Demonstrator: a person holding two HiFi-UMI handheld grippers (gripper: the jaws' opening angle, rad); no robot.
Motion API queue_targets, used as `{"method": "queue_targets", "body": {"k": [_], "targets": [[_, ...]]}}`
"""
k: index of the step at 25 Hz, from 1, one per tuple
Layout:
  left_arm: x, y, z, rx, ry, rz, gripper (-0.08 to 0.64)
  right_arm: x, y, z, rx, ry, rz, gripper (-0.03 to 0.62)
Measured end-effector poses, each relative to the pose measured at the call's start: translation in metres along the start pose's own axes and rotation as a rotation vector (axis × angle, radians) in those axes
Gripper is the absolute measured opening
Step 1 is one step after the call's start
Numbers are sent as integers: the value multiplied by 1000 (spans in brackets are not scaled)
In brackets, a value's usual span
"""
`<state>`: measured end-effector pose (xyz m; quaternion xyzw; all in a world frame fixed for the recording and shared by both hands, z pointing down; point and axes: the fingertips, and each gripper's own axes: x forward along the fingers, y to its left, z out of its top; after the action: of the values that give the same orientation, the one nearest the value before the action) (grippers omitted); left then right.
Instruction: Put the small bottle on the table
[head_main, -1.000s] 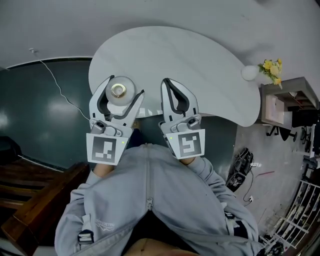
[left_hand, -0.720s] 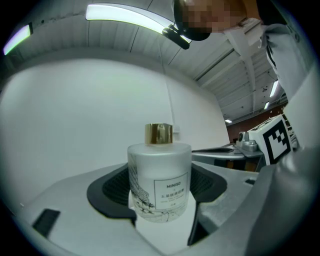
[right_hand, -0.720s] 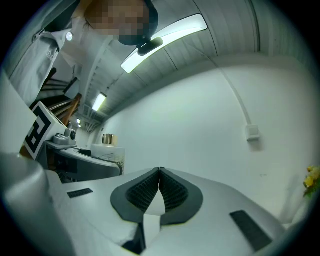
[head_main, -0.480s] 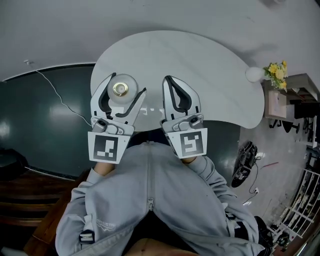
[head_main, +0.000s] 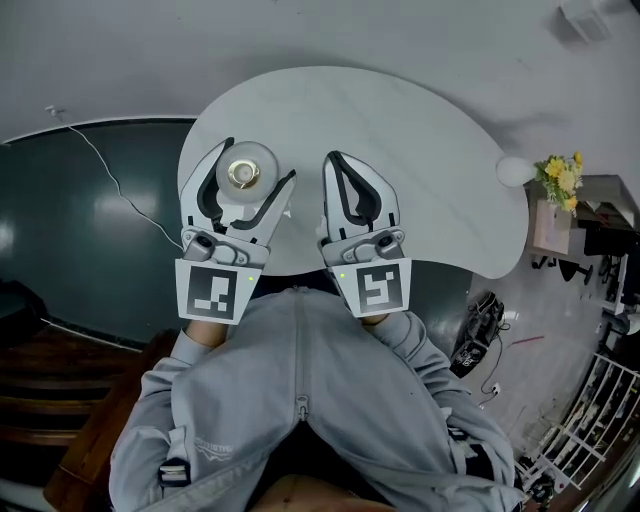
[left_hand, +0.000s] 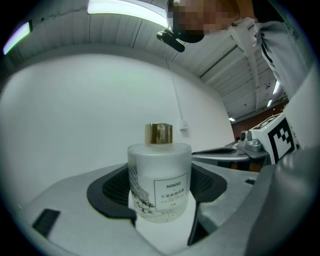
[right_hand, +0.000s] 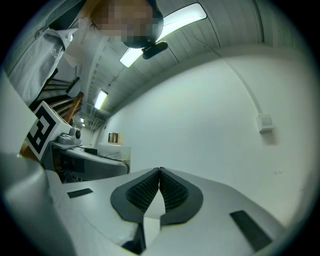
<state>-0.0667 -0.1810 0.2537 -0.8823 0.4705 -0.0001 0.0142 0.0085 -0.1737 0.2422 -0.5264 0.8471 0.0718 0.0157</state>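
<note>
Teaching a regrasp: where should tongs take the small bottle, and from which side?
The small bottle by its frosted body, from the side, tongs level, as the left tongs hold it: it stands upright, wall straight, gold cap narrow.

One bottle (head_main: 245, 175), one table (head_main: 400, 130), two tongs: left tongs (head_main: 258, 160), right tongs (head_main: 332, 160).

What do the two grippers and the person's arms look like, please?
The left gripper and right gripper have pale grey, curved jaws lined with black ribbed pads. Each carries a cube with black-and-white square markers and a small green light. The person wears a grey zip-up top with long sleeves.
</note>
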Motion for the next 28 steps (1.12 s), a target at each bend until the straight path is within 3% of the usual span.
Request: {"method": "queue_targets", "body": {"k": [12,28], "targets": [[42,21,-18,20,14,59,331,41,-21,-37,-21,31,40,26],[65,38,-23,28,-8,94,331,66,-30,-41,-9,-4,30,26]]}}
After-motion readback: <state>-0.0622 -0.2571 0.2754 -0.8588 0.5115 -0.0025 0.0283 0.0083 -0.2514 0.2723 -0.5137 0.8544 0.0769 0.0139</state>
